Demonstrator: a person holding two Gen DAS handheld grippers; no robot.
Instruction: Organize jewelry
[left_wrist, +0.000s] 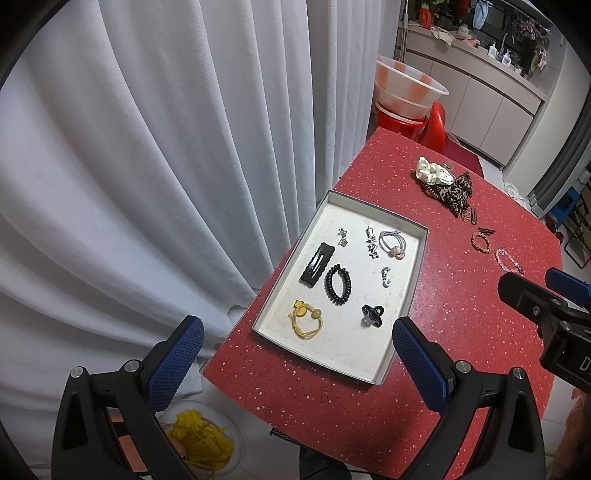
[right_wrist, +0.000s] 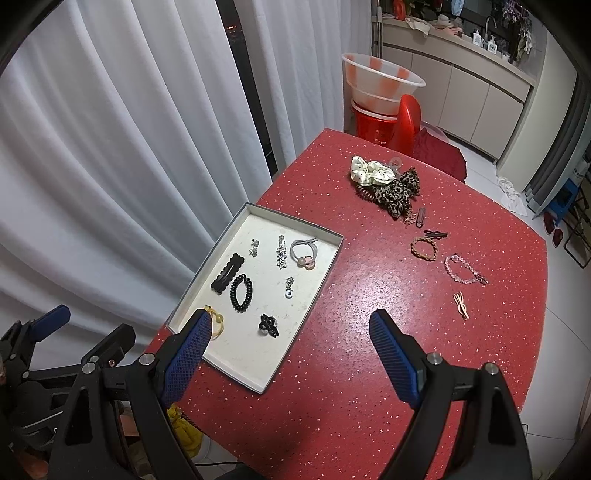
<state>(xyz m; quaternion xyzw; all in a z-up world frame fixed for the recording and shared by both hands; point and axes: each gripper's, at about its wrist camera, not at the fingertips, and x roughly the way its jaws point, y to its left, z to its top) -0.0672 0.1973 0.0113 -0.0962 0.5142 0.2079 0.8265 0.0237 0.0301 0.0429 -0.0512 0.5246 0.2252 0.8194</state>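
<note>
A white shallow tray (left_wrist: 406, 306) (right_wrist: 317, 273) lies on the red table and holds several hair pieces: a black snap clip (left_wrist: 317, 264), a black coil tie (left_wrist: 338, 284), a yellow tie (left_wrist: 306, 319), a black claw clip (left_wrist: 372, 315), a lilac tie (left_wrist: 391, 243). Outside the tray lie scrunchies (right_wrist: 384, 181), a braided bracelet (right_wrist: 424, 248), a pink bead bracelet (right_wrist: 463, 269) and a small pink clip (right_wrist: 461, 305). My left gripper (left_wrist: 297, 349) is open and empty above the tray's near end. My right gripper (right_wrist: 290, 339) is open and empty above the tray's near right corner.
White curtains (left_wrist: 147, 147) hang left of the red table (right_wrist: 369, 350). A red chair (right_wrist: 408, 118) and stacked basins (right_wrist: 380, 85) stand beyond the far edge. A plate with yellow ties (left_wrist: 201, 439) sits on the floor below the near left corner.
</note>
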